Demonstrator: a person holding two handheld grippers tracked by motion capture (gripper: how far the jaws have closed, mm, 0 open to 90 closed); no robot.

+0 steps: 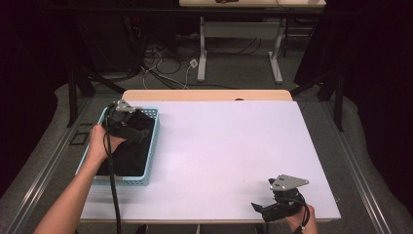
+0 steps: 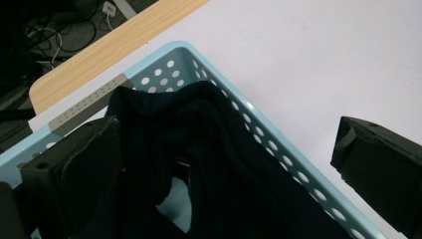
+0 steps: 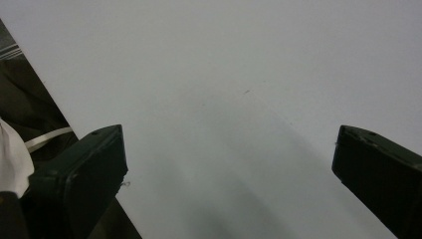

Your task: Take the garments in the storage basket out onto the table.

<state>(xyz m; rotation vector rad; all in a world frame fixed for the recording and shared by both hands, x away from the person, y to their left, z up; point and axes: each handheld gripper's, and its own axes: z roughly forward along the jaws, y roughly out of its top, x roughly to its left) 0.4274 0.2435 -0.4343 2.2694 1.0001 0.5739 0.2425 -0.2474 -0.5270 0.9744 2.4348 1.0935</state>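
- The right tongs [image 1: 265, 210] are seen nearest, low at the front right corner of the white desk [image 1: 234, 146]; their jaws are spread wide with nothing between them but bare desk surface, and they are well apart from the work.
- The left tongs [image 2: 226, 159] are held over the pale blue basket [image 1: 152, 146] at the desk's left edge, the jaws set wide — one jaw is over the cloth inside the basket, the other stands out past the perforated wall above the desk. Nothing is gripped.
- The dark garment [image 2: 209, 164] lies bundled inside the basket, directly below and between the left jaws, with a fold riding up against the basket's far corner.
- The garment is judged to be soft, limp and light — it should crumple rather than resist, and drape and trail once lifted.
- A raised fold or ridge near the middle of the bundle is judged the best place to pinch; a thick gather would be less likely to slip than a single layer.
- Snagging on the basket's rim is to be expected, and the light basket could be dragged along.
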